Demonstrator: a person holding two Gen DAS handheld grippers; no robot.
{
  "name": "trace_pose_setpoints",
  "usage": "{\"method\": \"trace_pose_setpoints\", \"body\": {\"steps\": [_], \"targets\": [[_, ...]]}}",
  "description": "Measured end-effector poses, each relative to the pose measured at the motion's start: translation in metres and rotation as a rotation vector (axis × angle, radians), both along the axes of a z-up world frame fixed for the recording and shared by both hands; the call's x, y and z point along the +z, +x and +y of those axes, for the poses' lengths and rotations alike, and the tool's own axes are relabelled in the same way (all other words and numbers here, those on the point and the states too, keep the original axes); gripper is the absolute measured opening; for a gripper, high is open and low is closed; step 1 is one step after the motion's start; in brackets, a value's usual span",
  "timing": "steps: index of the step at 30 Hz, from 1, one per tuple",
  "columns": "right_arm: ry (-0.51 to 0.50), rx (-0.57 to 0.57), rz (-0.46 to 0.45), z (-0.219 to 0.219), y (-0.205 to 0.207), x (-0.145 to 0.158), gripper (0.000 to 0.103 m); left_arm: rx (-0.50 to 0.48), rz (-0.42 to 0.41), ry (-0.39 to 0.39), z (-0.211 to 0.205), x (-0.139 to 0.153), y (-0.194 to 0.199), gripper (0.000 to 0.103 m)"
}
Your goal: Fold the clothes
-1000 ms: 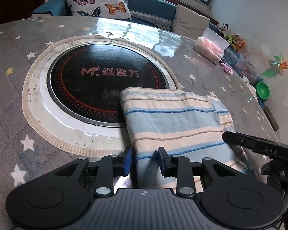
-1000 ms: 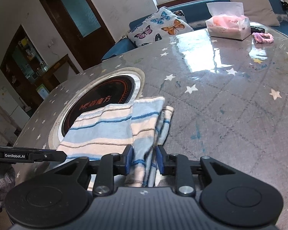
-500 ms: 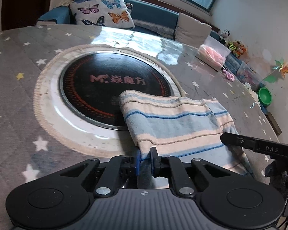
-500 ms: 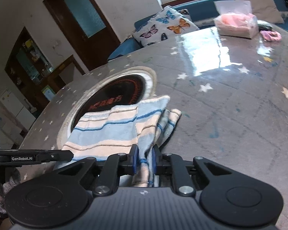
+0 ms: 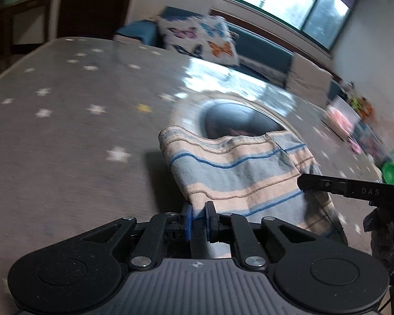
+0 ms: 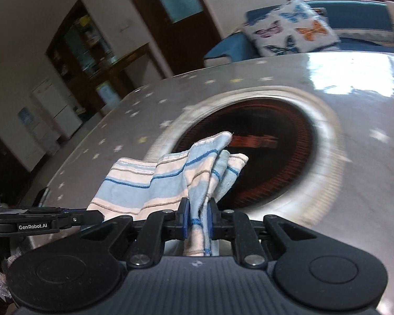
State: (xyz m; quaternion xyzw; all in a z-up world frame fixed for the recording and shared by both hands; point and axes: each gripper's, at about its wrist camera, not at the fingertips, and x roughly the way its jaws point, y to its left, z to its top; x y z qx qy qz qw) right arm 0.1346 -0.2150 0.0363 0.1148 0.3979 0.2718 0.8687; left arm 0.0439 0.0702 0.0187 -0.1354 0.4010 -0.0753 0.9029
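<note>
Both hand-held grippers, left (image 5: 197, 216) and right (image 6: 197, 219), pinch striped towel (image 5: 239, 173) edges; uneven lifting risks skewing the fold.

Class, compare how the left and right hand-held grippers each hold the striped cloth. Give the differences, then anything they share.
The left hand-held gripper pinches a thin, flat edge of the striped cloth; the right hand-held gripper clamps a thick, bunched stack of layers. Cloth ahead of the left one spreads wide and smooth; ahead of the right one it stands in narrow upright folds. Both are shut on the same cloth, near the round black cooktop.
</note>
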Motion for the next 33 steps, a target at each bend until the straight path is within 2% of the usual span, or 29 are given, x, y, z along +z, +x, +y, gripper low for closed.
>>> {"method": "trace_pose_setpoints", "body": {"steps": [11, 18, 23, 28, 33], "targets": [[-0.011, 0.207, -0.03, 0.129, 0.066, 0.011, 0.012, 0.196, -0.021, 0.043, 0.098, 0.012, 0.021, 0.011], [-0.015, 0.257, -0.038, 0.183, 0.102, 0.006, 0.012, 0.261, -0.009, 0.077, 0.132, 0.009, 0.044, 0.011], [-0.02, 0.264, -0.035, 0.202, 0.118, -0.004, 0.013, 0.284, 0.02, 0.093, 0.144, -0.003, 0.054, 0.011], [-0.059, 0.25, -0.01, 0.208, 0.127, -0.016, 0.019, 0.282, 0.031, 0.104, 0.149, -0.005, 0.05, 0.02], [-0.09, 0.23, -0.095, 0.205, 0.124, 0.003, 0.019, 0.309, -0.002, 0.136, 0.156, 0.005, 0.055, 0.025]]}}
